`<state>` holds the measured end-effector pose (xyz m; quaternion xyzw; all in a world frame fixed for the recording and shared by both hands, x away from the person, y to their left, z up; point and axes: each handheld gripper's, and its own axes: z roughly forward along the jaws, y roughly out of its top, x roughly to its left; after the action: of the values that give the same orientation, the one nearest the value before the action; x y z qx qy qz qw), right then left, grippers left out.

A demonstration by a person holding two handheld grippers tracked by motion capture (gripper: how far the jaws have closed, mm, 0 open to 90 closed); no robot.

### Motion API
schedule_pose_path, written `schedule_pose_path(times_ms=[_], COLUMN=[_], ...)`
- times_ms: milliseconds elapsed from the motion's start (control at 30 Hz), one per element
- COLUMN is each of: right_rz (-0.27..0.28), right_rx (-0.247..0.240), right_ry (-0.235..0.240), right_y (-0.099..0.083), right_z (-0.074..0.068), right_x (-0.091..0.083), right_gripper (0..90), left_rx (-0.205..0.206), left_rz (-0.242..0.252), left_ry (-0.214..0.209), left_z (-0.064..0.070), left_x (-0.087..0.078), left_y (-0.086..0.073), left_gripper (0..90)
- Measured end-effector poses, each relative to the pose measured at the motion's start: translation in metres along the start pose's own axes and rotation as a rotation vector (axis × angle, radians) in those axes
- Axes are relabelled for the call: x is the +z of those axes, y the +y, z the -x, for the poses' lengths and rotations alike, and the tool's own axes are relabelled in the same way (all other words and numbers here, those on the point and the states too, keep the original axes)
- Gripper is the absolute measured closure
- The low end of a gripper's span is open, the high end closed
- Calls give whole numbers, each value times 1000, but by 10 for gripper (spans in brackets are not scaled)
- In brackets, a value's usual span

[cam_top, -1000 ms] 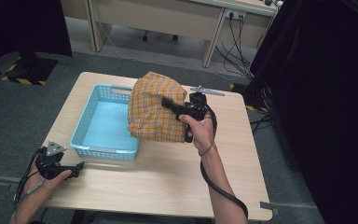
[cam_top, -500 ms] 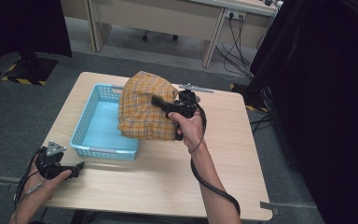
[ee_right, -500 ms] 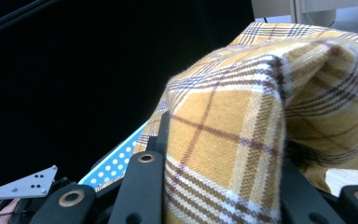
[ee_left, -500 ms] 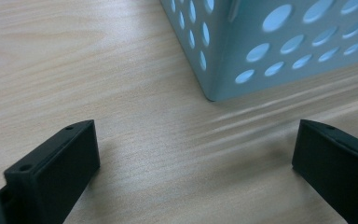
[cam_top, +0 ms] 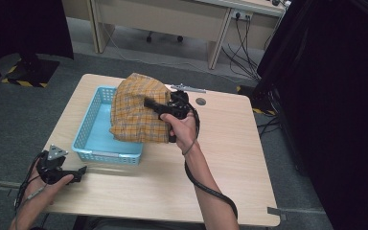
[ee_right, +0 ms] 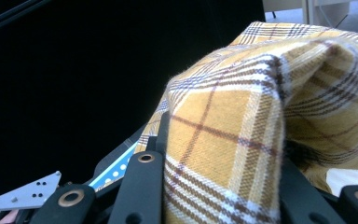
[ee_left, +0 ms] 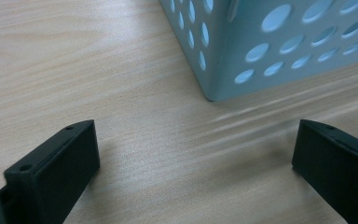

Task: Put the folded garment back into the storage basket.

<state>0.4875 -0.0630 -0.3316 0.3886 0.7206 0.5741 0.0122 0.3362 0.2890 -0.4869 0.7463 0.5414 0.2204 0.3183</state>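
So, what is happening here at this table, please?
A person works with a gripper in each hand. The right gripper is shut on a yellow plaid cloth and holds it bunched up above the blue basket, partly over its right side. The left gripper lies open, low on the wooden table near the basket's front corner, gripping nothing.

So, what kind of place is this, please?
Probably an office or lab room set up for recording: a small wooden table on grey carpet, desks behind with wall sockets and loose cables, and black curtains at the side.
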Motion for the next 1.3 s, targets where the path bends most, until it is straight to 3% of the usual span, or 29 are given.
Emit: schedule_pose_path(times_ms=[633,1300], right_rz=[-47,-76], right_rx=[10,27], right_ry=[17,6], right_y=[-8,-14], right_z=[-17,-23], right_x=[46,74], right_gripper=[723,723], left_rx=[4,5], left_rz=[2,2], left_ry=[-5,-6], left_z=[0,0], left_x=[0,0], left_y=[0,0], left_gripper=[0,0])
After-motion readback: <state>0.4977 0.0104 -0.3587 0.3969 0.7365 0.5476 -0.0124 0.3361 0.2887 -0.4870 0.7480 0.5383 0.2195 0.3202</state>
